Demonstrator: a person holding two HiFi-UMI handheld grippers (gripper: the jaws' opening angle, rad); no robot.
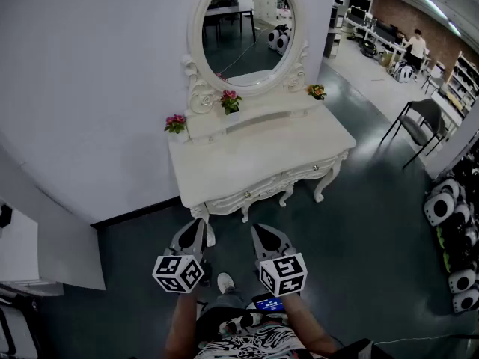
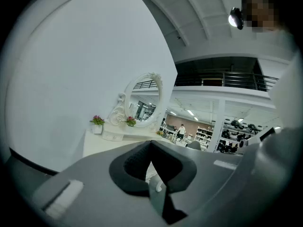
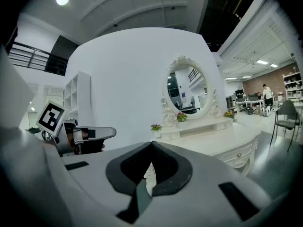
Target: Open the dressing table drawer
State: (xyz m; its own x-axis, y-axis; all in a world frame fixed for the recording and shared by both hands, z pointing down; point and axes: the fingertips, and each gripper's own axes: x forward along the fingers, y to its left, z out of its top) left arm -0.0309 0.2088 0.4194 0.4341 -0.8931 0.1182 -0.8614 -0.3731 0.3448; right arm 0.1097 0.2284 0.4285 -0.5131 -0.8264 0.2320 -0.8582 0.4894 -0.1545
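The white dressing table (image 1: 254,152) with an oval mirror (image 1: 249,28) stands against the white wall. Its front drawers are closed, and I see small knobs at the left (image 1: 248,194) and right (image 1: 315,167). My left gripper (image 1: 199,225) and right gripper (image 1: 260,230) hover side by side in front of the table, short of its front edge and touching nothing. Both have their jaws together with nothing held. The left gripper view shows its shut tips (image 2: 151,143) with the tabletop (image 2: 99,143) beyond. From the right gripper (image 3: 151,144), a drawer knob (image 3: 239,155) shows ahead to the right.
Three small flower pots (image 1: 175,123) (image 1: 230,101) (image 1: 316,91) sit on the table's rear shelf. A grey chair (image 1: 423,118) stands to the right, with black-and-white machines (image 1: 449,208) beyond it. A white cabinet (image 1: 19,245) is at the left. A person (image 1: 414,47) stands far off.
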